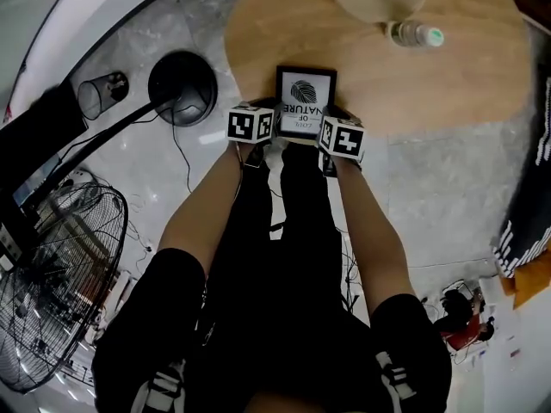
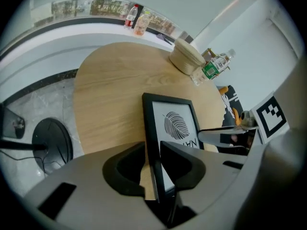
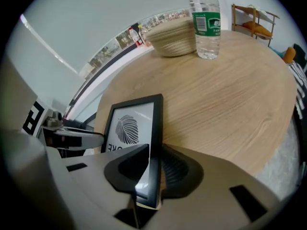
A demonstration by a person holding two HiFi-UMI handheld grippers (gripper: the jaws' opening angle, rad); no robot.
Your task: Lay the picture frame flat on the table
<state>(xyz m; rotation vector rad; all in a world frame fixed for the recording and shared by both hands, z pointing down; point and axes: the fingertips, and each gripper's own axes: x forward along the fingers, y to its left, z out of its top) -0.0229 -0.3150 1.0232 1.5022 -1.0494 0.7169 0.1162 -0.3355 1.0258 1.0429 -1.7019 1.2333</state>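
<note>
From the bottom of the head view, the left forearm (image 1: pixel 202 213) and right forearm (image 1: pixel 370 226) reach up side by side, bare. The left gripper (image 2: pixel 152 164) clamps the left edge of the picture frame (image 1: pixel 305 101), and the right gripper (image 3: pixel 152 169) clamps its right edge.

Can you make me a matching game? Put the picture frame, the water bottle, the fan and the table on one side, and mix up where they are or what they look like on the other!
Things:
1. picture frame
2. water bottle
3. fan
4. round table

Clues:
A. stands on the floor
B. has a light wood top
C. is pinched by the left gripper and the right gripper
D. has a green label and stands upright

Pairs: 1-C, 2-D, 3-A, 4-B
</note>
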